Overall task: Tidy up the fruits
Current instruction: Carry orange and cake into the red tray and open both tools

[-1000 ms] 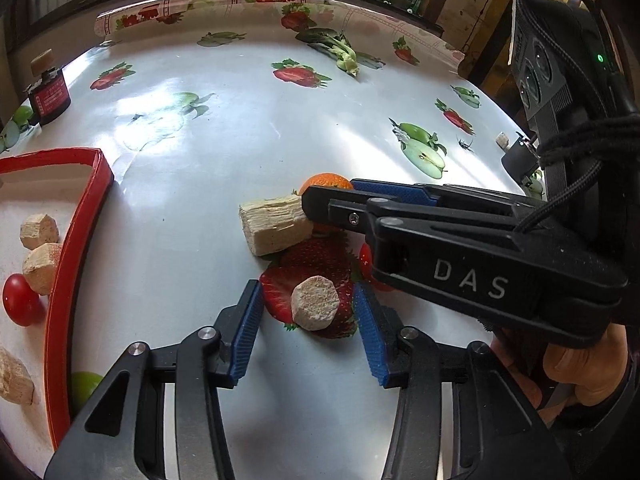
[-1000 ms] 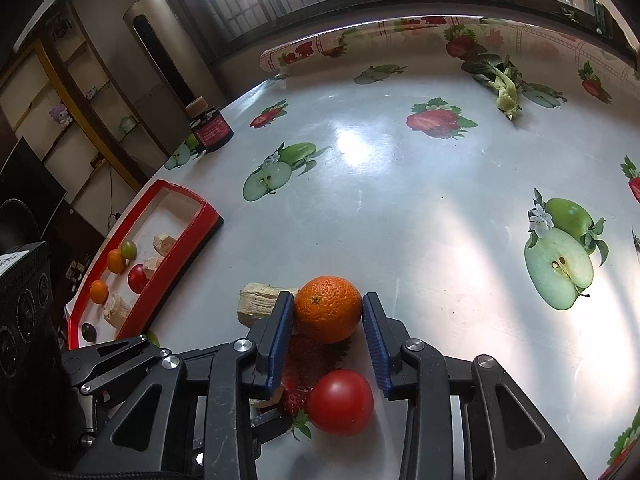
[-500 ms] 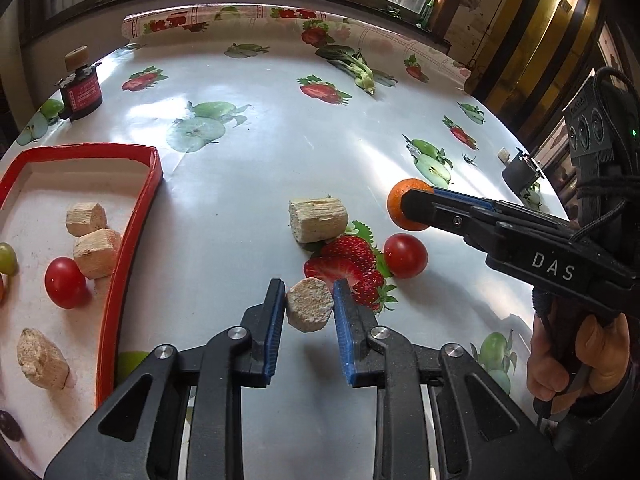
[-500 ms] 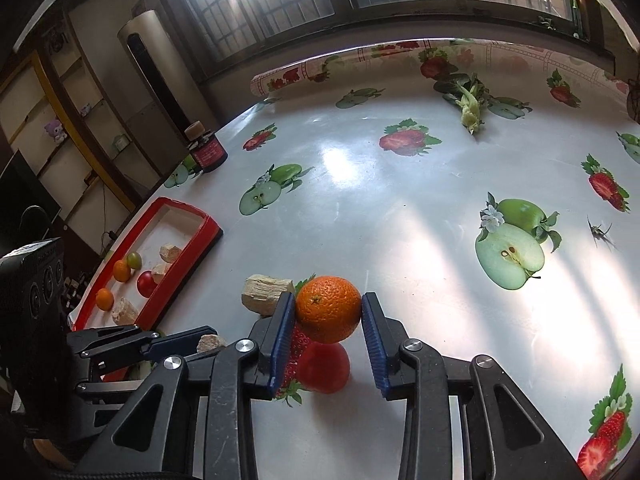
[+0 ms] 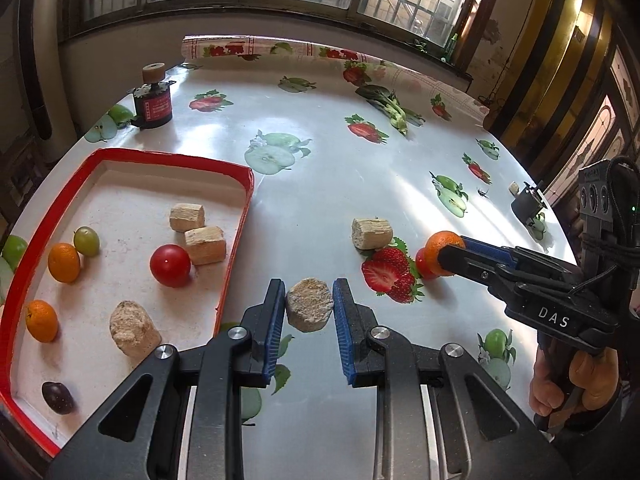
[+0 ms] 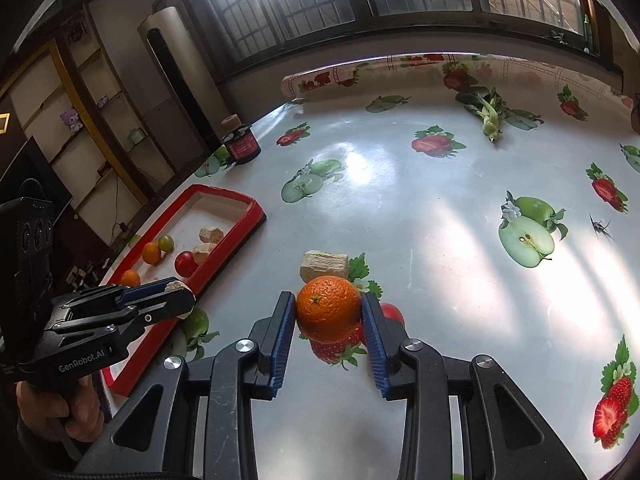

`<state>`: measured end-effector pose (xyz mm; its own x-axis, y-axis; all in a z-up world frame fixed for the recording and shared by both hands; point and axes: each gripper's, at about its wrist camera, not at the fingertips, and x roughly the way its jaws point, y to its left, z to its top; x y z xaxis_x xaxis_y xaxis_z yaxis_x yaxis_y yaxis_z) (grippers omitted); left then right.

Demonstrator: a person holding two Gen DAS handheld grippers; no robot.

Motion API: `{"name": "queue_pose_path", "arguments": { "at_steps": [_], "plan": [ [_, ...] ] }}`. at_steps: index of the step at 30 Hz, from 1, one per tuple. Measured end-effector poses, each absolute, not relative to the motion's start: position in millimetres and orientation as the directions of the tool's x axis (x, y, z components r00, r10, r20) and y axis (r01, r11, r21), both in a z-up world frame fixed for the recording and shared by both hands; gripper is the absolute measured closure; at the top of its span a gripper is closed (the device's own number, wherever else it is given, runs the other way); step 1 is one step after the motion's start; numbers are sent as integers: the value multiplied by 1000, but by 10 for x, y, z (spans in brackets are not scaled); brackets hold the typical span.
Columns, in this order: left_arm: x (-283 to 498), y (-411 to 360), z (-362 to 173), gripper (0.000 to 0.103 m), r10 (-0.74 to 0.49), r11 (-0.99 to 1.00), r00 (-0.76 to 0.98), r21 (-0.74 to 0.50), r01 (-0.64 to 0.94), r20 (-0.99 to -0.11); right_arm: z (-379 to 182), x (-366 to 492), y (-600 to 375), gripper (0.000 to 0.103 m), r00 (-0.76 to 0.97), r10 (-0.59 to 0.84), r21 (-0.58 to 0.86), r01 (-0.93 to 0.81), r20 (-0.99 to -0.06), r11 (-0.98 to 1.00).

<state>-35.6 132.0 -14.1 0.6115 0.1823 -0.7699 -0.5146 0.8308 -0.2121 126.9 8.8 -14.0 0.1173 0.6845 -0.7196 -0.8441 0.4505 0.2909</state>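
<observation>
My left gripper [image 5: 309, 312] is shut on a round beige chunk [image 5: 309, 309], held above the table just right of the red tray [image 5: 236, 240]. My right gripper [image 6: 329, 316] is shut on an orange [image 6: 328, 307], lifted over the printed strawberry; the orange also shows in the left wrist view [image 5: 440, 251]. A red tomato [image 6: 394, 314] lies on the table under the right gripper, partly hidden. A beige block [image 5: 372, 233] lies on the table beyond it. The tray holds two oranges, a green fruit, a tomato [image 5: 170, 265], a dark plum and three beige chunks.
A dark jar [image 5: 153, 98] with a cork lid stands at the table's far left. A small black object [image 5: 528, 206] sits at the right edge. The tablecloth carries printed fruits. A rolled cloth edge [image 5: 320, 50] runs along the back.
My left gripper closed on the beige chunk, lifted it and carried it left toward the tray. My right gripper rose with the orange off the table, leaving the tomato behind.
</observation>
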Motion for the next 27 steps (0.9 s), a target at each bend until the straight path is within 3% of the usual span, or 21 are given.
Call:
{"name": "queue_pose_path", "arguments": {
  "at_steps": [27],
  "plan": [
    [-1266,1779,-86,81,282,740,587,-218,-636,-759,-124,523,444,69,35,686,273,-902,-726,335]
  ]
}}
